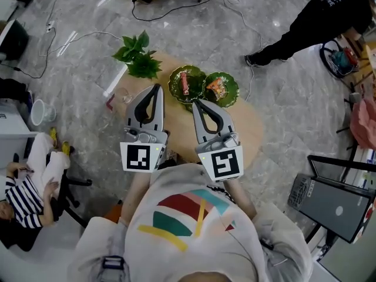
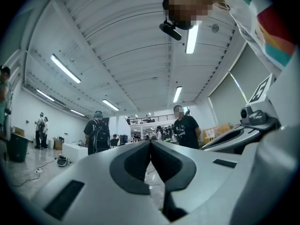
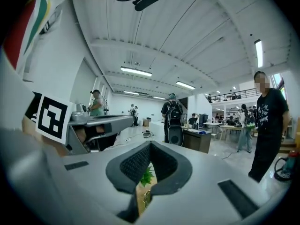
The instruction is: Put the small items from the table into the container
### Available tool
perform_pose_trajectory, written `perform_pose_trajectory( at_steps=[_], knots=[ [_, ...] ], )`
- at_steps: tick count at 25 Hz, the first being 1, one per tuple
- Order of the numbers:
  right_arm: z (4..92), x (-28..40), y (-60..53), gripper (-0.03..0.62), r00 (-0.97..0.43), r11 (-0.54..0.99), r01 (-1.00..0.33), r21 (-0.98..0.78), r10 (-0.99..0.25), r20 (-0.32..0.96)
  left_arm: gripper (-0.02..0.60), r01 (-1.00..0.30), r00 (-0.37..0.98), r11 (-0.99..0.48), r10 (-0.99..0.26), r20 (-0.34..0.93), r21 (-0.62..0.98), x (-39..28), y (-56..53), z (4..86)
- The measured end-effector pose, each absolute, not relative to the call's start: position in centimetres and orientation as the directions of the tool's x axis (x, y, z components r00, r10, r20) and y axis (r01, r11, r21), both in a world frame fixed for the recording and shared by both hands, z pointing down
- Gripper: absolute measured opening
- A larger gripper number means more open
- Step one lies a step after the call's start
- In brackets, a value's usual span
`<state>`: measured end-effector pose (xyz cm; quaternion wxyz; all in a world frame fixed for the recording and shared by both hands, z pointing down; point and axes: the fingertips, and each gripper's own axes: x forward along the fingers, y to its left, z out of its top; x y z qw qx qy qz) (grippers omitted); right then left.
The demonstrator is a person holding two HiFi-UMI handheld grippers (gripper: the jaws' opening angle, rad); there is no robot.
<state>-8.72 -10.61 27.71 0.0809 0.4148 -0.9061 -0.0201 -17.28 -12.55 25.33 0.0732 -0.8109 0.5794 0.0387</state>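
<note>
Two green leaf-shaped dishes stand at the far side of the round wooden table [image 1: 254, 131]. The left dish [image 1: 173, 80] holds a red packet [image 1: 184, 82]. In the right dish [image 1: 234, 90] lies an orange packet [image 1: 216, 87]. Both grippers are held up near my chest, well above the table and pointing roughly level. My left gripper [image 1: 155, 87] [image 2: 151, 142] is shut with nothing between its jaws. My right gripper [image 1: 197, 103] [image 3: 150, 144] is likewise shut and empty. Below its tips the right gripper view shows a green leaf [image 3: 147, 176] and a strip of table wood [image 3: 139, 198].
A leafy green plant [image 1: 136, 55] stands at the table's far left edge, with a clear glass [image 1: 125, 96] near it. A person in black [image 1: 320, 22] stands on the floor beyond. Someone in a striped shirt [image 1: 23, 195] sits at left. A dark case [image 1: 338, 207] is at right.
</note>
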Motion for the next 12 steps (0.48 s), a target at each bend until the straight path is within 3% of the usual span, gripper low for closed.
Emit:
perform_pose_trajectory(
  at_steps=[12],
  knots=[
    [28.46, -8.14, -10.87, 0.014, -0.620, 0.632, -0.773, 0.054, -0.771, 0.143, 0.008, -0.948, 0.318, -0.305, -0.930, -0.185, -0.095, -17.96, -11.75, 24.14]
  ],
)
